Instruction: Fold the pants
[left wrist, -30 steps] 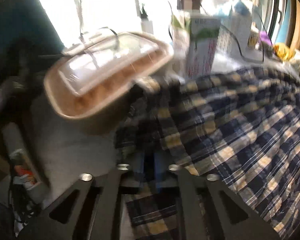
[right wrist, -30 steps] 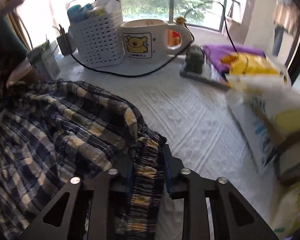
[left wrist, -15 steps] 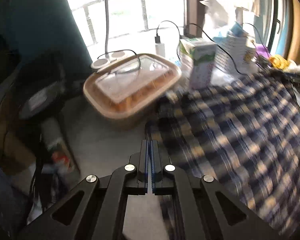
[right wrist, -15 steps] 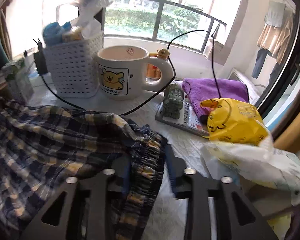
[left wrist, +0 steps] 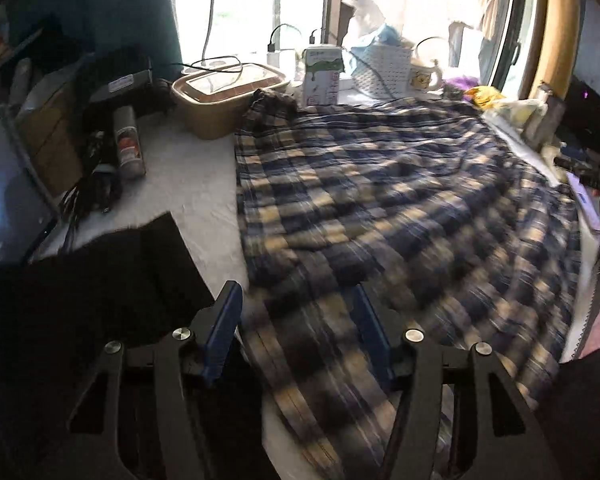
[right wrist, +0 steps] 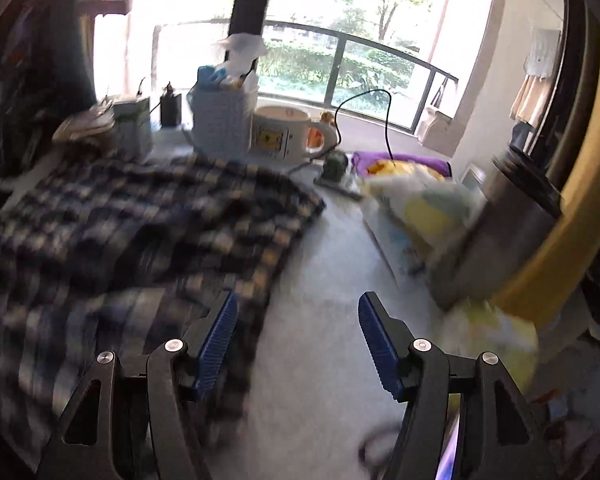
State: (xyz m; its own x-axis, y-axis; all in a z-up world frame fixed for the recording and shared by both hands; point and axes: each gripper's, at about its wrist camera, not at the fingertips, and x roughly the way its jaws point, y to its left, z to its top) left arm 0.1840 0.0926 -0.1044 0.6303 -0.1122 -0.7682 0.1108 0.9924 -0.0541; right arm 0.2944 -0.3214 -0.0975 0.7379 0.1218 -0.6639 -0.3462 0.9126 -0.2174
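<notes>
The navy and yellow plaid pants (left wrist: 380, 208) lie spread flat on the white table, reaching from the far clutter to the near edge. They also show in the right wrist view (right wrist: 132, 232), filling its left half. My left gripper (left wrist: 298, 320) is open and empty, above the near left part of the pants. My right gripper (right wrist: 298, 328) is open and empty, above the bare table just right of the pants' right edge. Both views are blurred by motion.
A lidded brown food box (left wrist: 228, 92), a milk carton (left wrist: 322, 76), a white basket (right wrist: 220, 120) and a bear mug (right wrist: 280, 132) line the far edge. A black cloth (left wrist: 92, 280) and spray can (left wrist: 128, 140) lie left. Bags (right wrist: 420, 208) and a steel flask (right wrist: 500, 228) crowd the right.
Both grippers have let go of the pants and opened. Both have pulled back toward the near edge. The pants now lie spread flat.
</notes>
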